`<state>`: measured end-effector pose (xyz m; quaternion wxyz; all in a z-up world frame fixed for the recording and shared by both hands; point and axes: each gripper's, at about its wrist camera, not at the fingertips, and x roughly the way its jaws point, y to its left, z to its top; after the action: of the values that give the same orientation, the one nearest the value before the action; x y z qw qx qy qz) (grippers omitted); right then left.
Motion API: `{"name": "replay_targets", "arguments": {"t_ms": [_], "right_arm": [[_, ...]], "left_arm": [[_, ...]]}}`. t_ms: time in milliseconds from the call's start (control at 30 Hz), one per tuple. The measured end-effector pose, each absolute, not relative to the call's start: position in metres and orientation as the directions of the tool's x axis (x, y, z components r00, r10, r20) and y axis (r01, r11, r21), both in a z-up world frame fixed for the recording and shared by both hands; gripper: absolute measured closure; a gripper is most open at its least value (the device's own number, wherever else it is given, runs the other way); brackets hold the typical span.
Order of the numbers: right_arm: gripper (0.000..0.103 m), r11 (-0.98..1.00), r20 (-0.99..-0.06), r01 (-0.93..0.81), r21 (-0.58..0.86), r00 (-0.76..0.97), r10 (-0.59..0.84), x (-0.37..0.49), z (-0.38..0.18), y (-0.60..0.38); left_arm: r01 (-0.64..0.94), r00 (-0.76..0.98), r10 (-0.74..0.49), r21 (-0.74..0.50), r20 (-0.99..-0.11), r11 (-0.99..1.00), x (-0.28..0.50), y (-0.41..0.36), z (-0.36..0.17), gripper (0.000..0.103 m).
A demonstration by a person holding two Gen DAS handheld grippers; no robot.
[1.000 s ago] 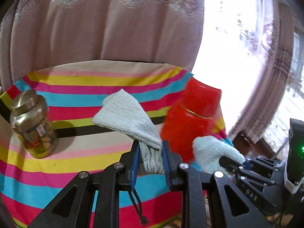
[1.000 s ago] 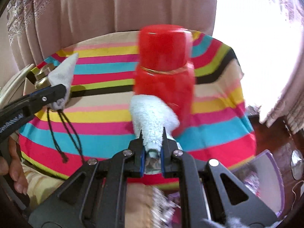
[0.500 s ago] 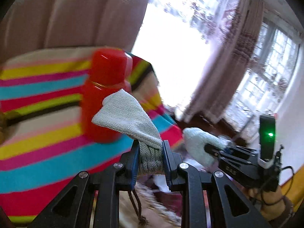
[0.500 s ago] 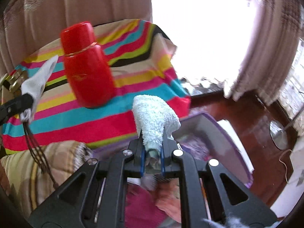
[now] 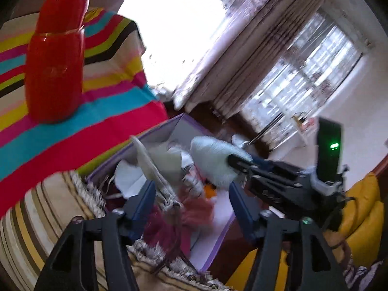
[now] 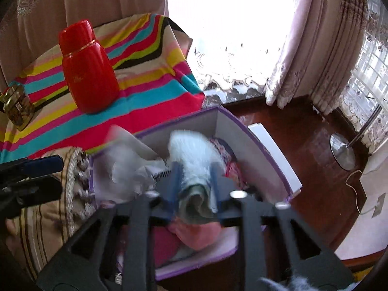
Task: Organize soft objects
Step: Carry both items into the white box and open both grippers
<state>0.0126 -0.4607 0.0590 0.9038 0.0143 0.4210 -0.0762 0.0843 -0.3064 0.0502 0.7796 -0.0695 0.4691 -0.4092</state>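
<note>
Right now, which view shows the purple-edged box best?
The right wrist view: the purple-edged box appears nearly whole, walls and the soft things inside visible. In the left wrist view the same box is blurred and largely covered by both grippers.

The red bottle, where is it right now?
The red bottle stands upright on the striped cloth, upper left in both views, beyond the purple-edged box, with a small jar to its left.

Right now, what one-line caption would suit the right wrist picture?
Right gripper opening, fluffy white towel between its jaws, above the purple-edged box of soft things.
</note>
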Motion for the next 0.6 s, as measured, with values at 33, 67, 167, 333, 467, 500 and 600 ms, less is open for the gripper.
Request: {"name": "replay_targets", "arguments": {"t_ms": [33, 67, 167, 333, 467, 500, 600], "right_arm": [[0.042, 0.988, -0.762, 0.149, -0.039, 0.635, -0.126, 0.008, 0.059, -0.460], [0.035, 0.988, -0.757, 0.149, -0.040, 0.640, -0.127, 0.002, 0.059, -0.460], [0.032, 0.988, -0.757, 0.144, -0.058, 0.639, -0.138, -0.016, 0.058, -0.455], [0.032, 0.983, -0.747, 0.162, -0.091, 0.641, -0.175, -0.047, 0.055, -0.449], [0.030, 0.980, -0.737, 0.168, -0.109, 0.647, -0.193, -0.061, 0.056, -0.447], [0.030, 0.979, -0.737, 0.169, -0.117, 0.646, -0.200, -0.062, 0.056, -0.447], [0.030, 0.977, -0.739, 0.174, -0.122, 0.642, -0.206, -0.062, 0.058, -0.448]], "left_arm": [[0.568, 0.226, -0.699, -0.491, -0.679, 0.661, 0.083, -0.307, 0.049, 0.039], [0.561, 0.227, -0.697, -0.494, -0.680, 0.664, 0.078, -0.303, 0.048, 0.039], [0.530, 0.251, -0.667, -0.477, -0.702, 0.701, 0.059, -0.292, 0.045, 0.038], [0.500, 0.294, -0.593, -0.408, -0.749, 0.763, 0.024, -0.285, 0.038, 0.031], [0.516, 0.309, -0.530, -0.328, -0.790, 0.791, 0.008, -0.296, 0.028, 0.023], [0.518, 0.306, -0.523, -0.322, -0.795, 0.792, 0.008, -0.298, 0.027, 0.021], [0.503, 0.305, -0.523, -0.332, -0.796, 0.798, 0.013, -0.296, 0.023, 0.020]]}}
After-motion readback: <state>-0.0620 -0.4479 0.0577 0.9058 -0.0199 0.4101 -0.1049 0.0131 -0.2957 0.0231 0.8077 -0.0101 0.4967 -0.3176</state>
